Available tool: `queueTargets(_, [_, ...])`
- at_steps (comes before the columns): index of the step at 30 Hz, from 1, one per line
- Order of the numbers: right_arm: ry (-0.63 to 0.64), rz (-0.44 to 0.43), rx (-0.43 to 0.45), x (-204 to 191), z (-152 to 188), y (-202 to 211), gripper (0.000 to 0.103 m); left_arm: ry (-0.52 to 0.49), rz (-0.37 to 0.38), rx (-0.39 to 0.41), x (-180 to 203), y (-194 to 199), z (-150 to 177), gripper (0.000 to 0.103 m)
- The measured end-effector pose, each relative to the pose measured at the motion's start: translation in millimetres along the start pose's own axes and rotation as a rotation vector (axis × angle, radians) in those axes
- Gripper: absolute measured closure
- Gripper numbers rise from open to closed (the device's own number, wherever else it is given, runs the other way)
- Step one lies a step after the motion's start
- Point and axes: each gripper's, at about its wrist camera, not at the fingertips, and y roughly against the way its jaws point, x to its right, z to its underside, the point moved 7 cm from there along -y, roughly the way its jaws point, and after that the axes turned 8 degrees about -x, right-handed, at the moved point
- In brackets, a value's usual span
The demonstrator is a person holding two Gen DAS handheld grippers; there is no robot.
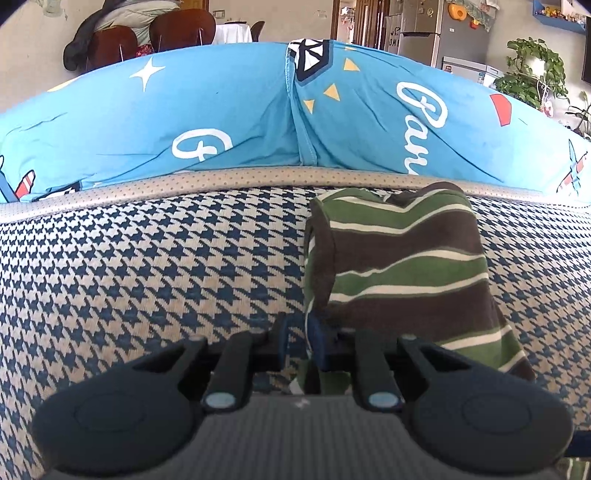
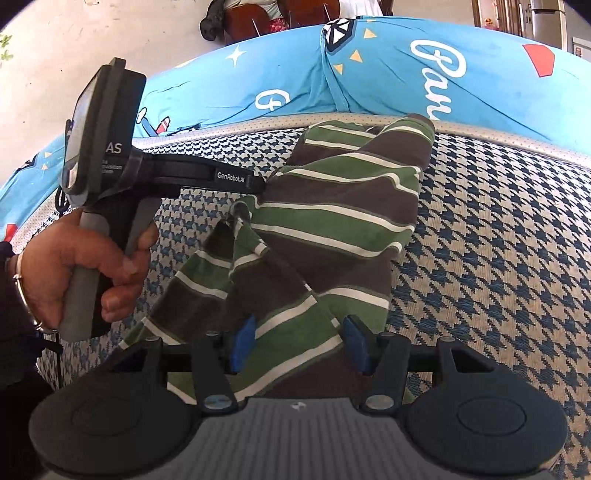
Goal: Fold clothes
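**Striped garment pinched on the left, straddled on the right**

Where the left gripper (image 1: pixel 301 341) meets the cloth, its two blue pads sit almost together, pinching a thin edge of the striped garment (image 1: pixel 402 269); the jaws are closed on that fabric. From the right wrist view, the right gripper (image 2: pixel 299 343) has its blue pads (image 2: pixel 243 341) spread wide, and a fold of the same garment (image 2: pixel 332 236) runs between them without being squeezed; those jaws stand open.

The garment is a soft knit with broad brown and green bands split by thin cream lines. It lies bunched in a long, rumpled heap on the cushion (image 1: pixel 147 266), with its near end lifted toward the grippers and its far end reaching the cushion's pale dotted border.

A hand (image 2: pixel 74 273) wraps the grey handle of the left gripper, a metal bangle at the wrist.

The cushion is a coarse woven cover in a blue and cream houndstooth pattern. Behind it rises a smooth, bright blue quilt (image 1: pixel 221 122), puffy and creased, printed with white script, stars, yellow triangles and small planes. Farther back stand brown chairs (image 1: pixel 147 37), a fridge (image 1: pixel 424 29) and a leafy plant (image 1: pixel 532 70).
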Motion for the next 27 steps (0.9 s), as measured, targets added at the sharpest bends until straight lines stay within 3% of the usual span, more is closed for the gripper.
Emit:
queueTargets(4, [-0.019,0.002,0.009,6.1,-0.7,3.8,0.049,0.043,0.024,-0.002,-5.5,-0.4,0.3,0.083])
queueTargets(6, [-0.033,0.005,0.021,10.9,-1.7,7.8,0.049,0.056,0.010,0.009,-8.6,3.8,-0.3,0.068])
queueTargets(9, [-0.065,0.018,0.053,22.0,-3.0,19.2,0.049,0.091,0.018,0.040,-14.4,15.5,-2.4,0.057])
queueTargets(13, [-0.117,0.062,0.078,41.3,-0.5,33.3,0.049,0.116,0.058,0.058,-14.3,31.9,-2.3,0.052])
queueTargets(19, [-0.125,0.115,0.059,59.3,11.3,46.0,0.049,0.058,0.112,0.037,9.3,44.1,7.5,0.042])
queueTargets(21, [-0.117,0.128,0.048,64.6,18.1,50.6,0.049,0.034,0.123,0.030,18.0,47.0,11.4,0.035])
queueTargets(27, [-0.106,0.140,-0.007,76.9,42.4,59.9,0.049,-0.033,0.118,0.014,34.0,48.3,24.1,0.031])
